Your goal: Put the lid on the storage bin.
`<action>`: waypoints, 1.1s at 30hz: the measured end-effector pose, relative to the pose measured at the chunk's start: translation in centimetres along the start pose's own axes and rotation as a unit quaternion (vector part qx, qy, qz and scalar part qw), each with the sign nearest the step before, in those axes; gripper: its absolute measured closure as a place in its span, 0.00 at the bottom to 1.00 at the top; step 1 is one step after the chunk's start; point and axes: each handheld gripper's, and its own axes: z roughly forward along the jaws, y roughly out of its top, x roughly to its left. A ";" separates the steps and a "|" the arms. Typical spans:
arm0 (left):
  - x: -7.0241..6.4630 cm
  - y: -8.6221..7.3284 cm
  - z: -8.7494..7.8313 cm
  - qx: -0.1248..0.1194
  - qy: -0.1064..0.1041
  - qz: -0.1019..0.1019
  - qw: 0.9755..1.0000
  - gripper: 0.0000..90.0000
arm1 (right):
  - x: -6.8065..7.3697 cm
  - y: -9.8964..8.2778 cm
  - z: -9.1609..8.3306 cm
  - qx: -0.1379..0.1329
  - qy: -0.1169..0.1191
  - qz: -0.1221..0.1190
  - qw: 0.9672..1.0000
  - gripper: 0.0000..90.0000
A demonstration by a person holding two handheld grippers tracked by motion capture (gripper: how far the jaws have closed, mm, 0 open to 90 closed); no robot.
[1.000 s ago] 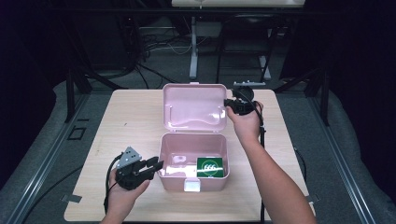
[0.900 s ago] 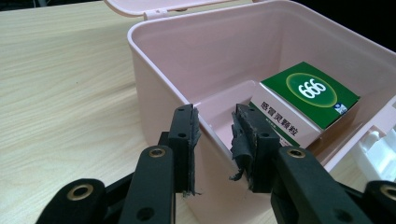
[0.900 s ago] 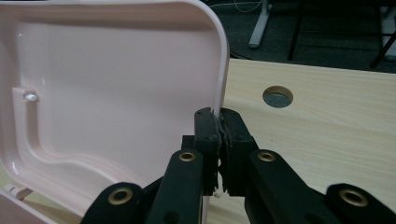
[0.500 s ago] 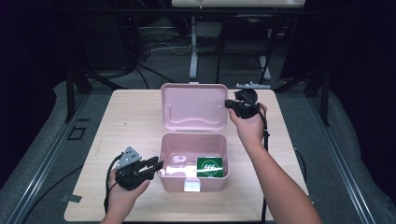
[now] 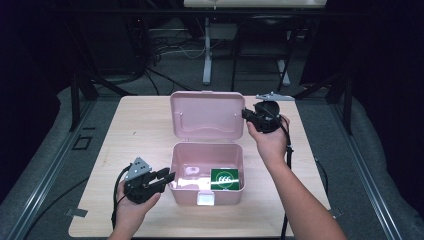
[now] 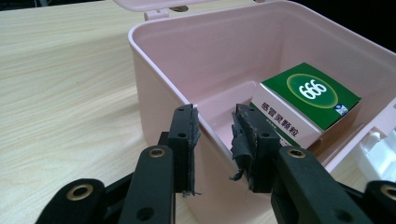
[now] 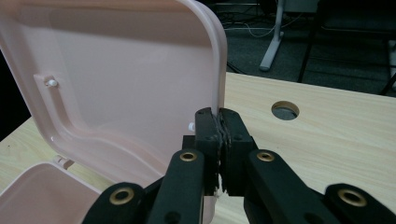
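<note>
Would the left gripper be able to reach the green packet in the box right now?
Probably yes. The lid is up, held at its edge by the right gripper, so the box is open. But the left gripper straddles the box wall and would have to let go first to reach the green packet.

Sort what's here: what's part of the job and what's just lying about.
In play: pink box, its lid pinched by the right gripper, the left gripper astride the box wall, green carton inside.
Lying about: table, its hole, floor cables.
</note>
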 end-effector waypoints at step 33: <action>0.0 -0.1 0.0 -0.006 -0.001 -0.003 1.000 0.77 | 1.5 -3.9 -4.1 -0.059 0.014 -0.049 0.997 0.96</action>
